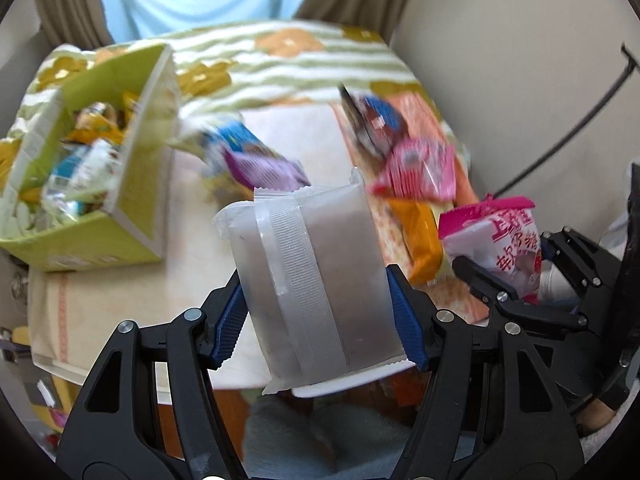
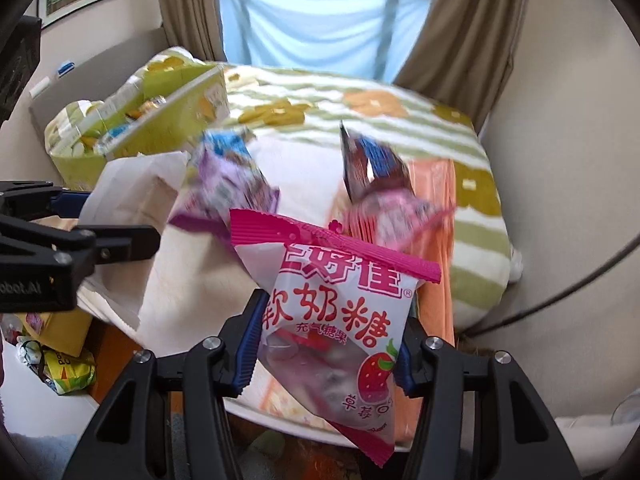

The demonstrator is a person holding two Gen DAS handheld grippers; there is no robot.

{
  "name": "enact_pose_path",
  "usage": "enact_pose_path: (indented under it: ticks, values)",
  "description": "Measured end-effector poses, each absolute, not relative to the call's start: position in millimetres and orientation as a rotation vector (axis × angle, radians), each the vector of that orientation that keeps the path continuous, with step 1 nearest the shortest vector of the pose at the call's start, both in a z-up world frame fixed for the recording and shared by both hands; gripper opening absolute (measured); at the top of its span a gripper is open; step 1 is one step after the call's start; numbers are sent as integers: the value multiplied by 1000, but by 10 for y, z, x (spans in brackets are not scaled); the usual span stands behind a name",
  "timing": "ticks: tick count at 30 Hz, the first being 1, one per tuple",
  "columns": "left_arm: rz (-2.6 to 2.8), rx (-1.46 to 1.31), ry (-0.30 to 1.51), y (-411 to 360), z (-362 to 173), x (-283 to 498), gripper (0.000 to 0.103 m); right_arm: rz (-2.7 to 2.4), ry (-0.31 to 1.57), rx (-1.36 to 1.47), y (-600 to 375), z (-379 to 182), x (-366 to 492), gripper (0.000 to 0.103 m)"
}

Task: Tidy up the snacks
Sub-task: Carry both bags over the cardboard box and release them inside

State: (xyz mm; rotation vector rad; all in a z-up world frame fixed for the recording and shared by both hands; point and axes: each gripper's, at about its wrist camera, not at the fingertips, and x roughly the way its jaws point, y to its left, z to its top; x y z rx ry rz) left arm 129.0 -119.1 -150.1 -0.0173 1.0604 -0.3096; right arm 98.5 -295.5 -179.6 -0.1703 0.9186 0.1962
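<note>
My left gripper is shut on a frosted white snack packet, held above the near edge of the cream tray. My right gripper is shut on a pink and white strawberry candy bag; that bag also shows at the right of the left wrist view. A green box with several snacks inside stands at the left, also seen in the right wrist view. Loose packets lie ahead: a purple and blue one, a pink one, a dark blue one and an orange one.
The tray rests on a green-striped floral blanket. An orange mat lies under the right-hand packets. Curtains and a window are behind. A wall and a black cable are at the right. More wrappers lie low at the left.
</note>
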Motion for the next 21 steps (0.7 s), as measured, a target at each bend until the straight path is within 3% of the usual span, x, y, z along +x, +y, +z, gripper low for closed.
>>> enact_pose_path:
  ticks: [12,21]
  values:
    - [-207,-108,937,349,-1029,1903,62,299,782,-146,-1793,-1121,1660,50]
    - [-122,-61,989,1437,-1193,2446,62,367,793,-75,-711,-1056,2270,50]
